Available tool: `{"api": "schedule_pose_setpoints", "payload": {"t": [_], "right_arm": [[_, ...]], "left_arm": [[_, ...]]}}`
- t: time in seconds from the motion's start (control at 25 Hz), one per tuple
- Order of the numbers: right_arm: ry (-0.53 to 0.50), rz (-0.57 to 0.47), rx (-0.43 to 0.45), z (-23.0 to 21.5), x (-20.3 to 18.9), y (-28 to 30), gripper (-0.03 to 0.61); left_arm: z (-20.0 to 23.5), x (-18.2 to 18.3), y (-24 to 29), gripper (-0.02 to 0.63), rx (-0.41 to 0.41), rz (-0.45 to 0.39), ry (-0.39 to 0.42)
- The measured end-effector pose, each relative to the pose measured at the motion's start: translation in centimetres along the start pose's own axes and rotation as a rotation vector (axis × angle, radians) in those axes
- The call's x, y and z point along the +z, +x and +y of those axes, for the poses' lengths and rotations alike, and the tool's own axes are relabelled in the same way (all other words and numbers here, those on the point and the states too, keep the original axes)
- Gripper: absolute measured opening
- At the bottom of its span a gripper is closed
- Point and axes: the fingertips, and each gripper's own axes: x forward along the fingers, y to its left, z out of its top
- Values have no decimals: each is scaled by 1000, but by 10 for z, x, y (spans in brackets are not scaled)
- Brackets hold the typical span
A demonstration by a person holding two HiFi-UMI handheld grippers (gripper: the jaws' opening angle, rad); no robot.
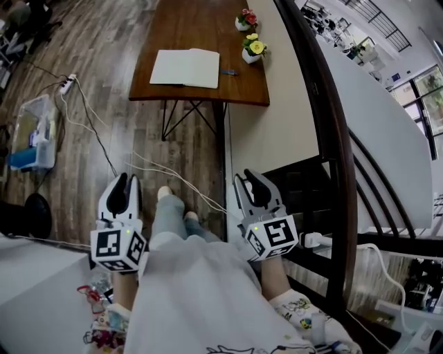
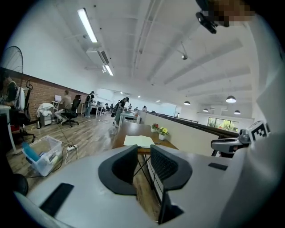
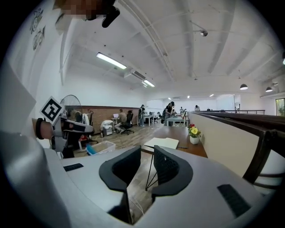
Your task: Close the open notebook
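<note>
The open notebook (image 1: 185,68) lies flat with white pages up on a brown wooden table (image 1: 201,28), well ahead of me; it also shows small in the left gripper view (image 2: 139,140) and the right gripper view (image 3: 163,143). My left gripper (image 1: 124,181) and right gripper (image 1: 249,178) hang low by the person's legs, far short of the table. The jaws of the left gripper (image 2: 144,149) stand a narrow gap apart with nothing between them. The right gripper (image 3: 147,150) looks the same, narrow gap and nothing held.
Two small flower pots (image 1: 253,50) (image 1: 245,21) and a small dark object (image 1: 229,72) sit on the table right of the notebook. A plastic bin (image 1: 31,131), power strip (image 1: 67,84) and cables lie on the floor left. A dark curved railing (image 1: 325,104) runs along the right.
</note>
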Motion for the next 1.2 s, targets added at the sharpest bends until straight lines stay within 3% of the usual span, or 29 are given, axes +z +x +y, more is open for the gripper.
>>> {"api": "schedule_pose_setpoints", "payload": {"t": [0.44, 1.2], "right_arm": [[50, 2, 36, -18, 11, 54, 186], [76, 25, -19, -45, 66, 262, 284]], "left_arm": [[15, 12, 59, 229, -34, 33, -3], [134, 96, 231, 339, -108, 24, 10]]}}
